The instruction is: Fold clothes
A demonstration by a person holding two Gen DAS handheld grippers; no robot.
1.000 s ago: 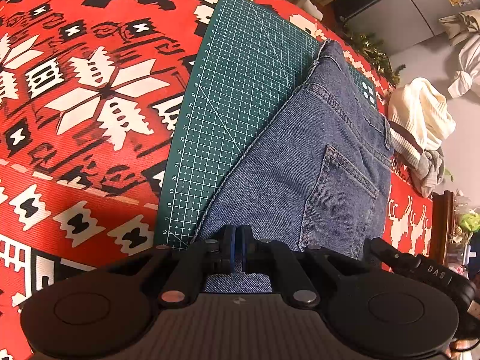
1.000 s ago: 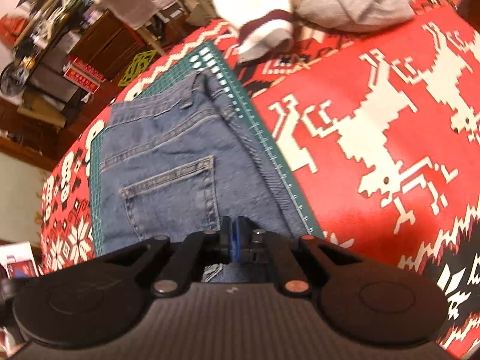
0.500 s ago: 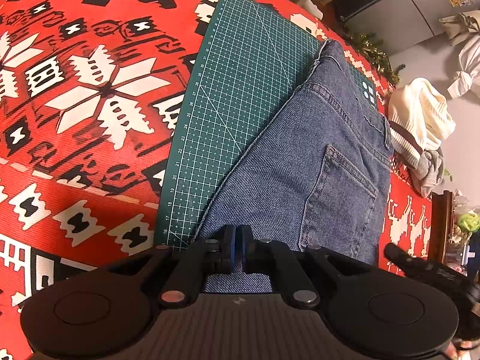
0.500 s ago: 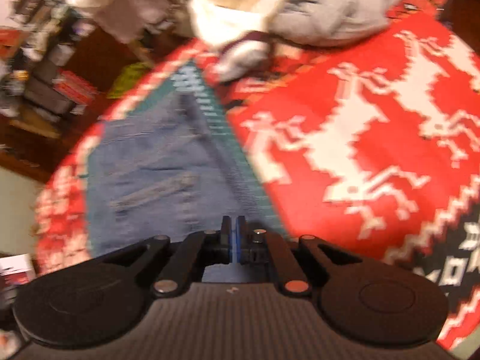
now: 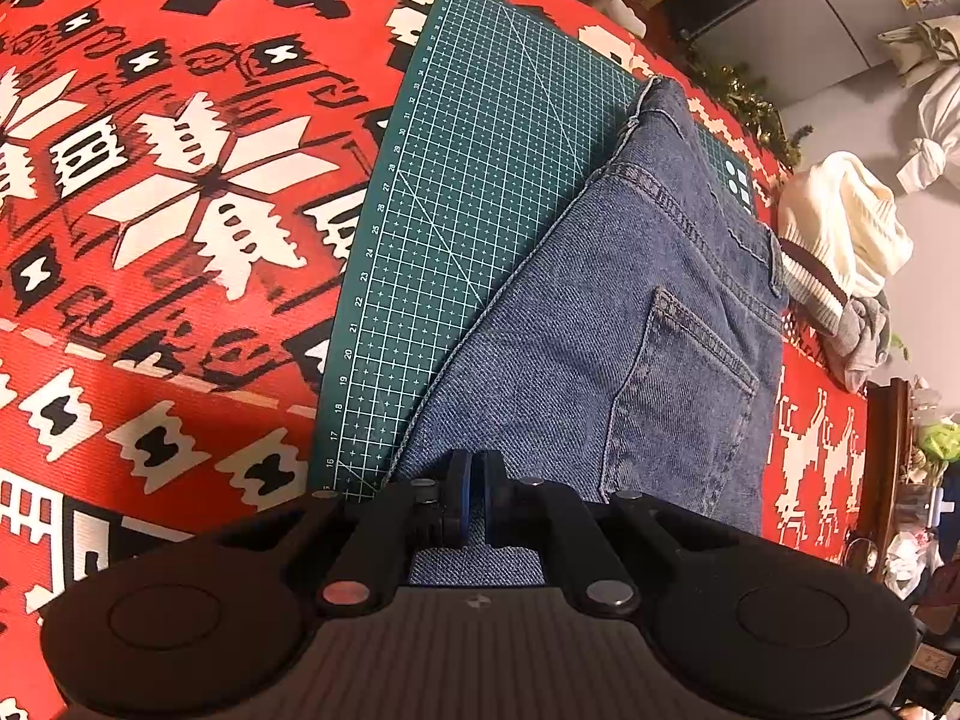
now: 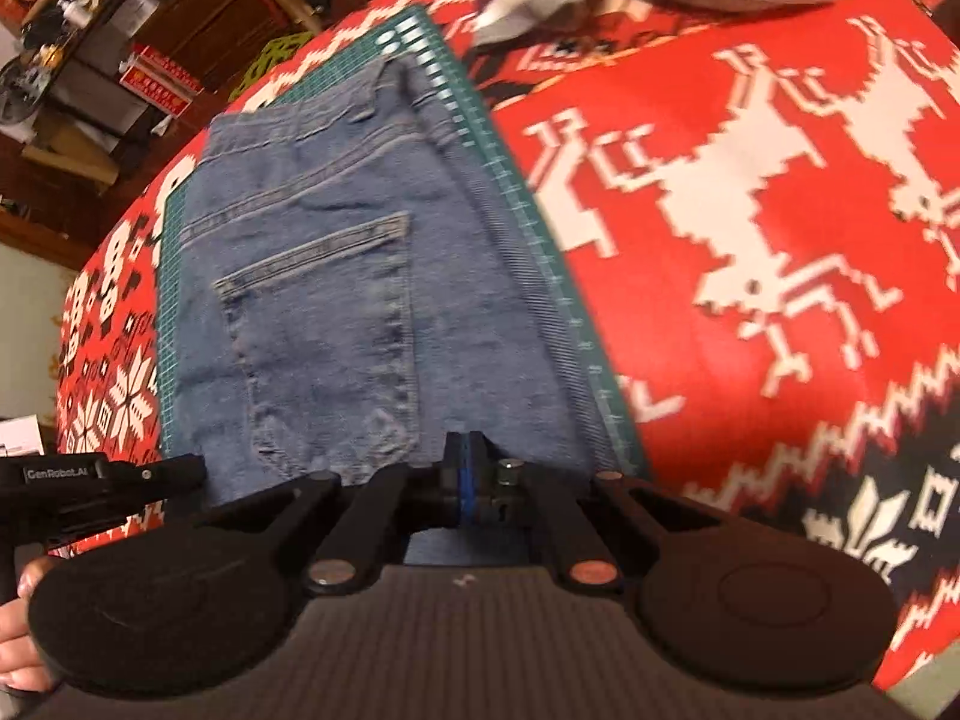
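Right, status: jeans [image 5: 600, 324] lie flat on the green cutting mat [image 5: 468, 192], which sits on the desk under a red patterned cloth [image 5: 150, 180]. Back pocket [image 5: 678, 396] faces up, waistband at the far end. Looks already folded lengthwise, one leg over the other, judging by the single pocket and narrow outline. Right long edge runs just along the mat's ruler edge in the right wrist view.

Left hand-held gripper [image 5: 474, 486]: jaws pressed nearly together at the near end of the denim. Fabric is visible right below and behind the tips, so probably pinching the near edge, but I can't see cloth between the pads for certain. Right hand-held gripper [image 6: 471, 474]: same picture, jaws closed up at the near edge, closer to the right side of the jeans. The left unit's black body [image 6: 90, 480] shows at its left, with part of a hand [image 6: 18, 630] on it.

My read: lengthwise fold done, crosswise fold(s) left. Near end likely needs lifting and carrying toward the waistband.

Pile of other clothes, cream and grey [image 5: 840, 264], waits beyond the mat, unfolded.
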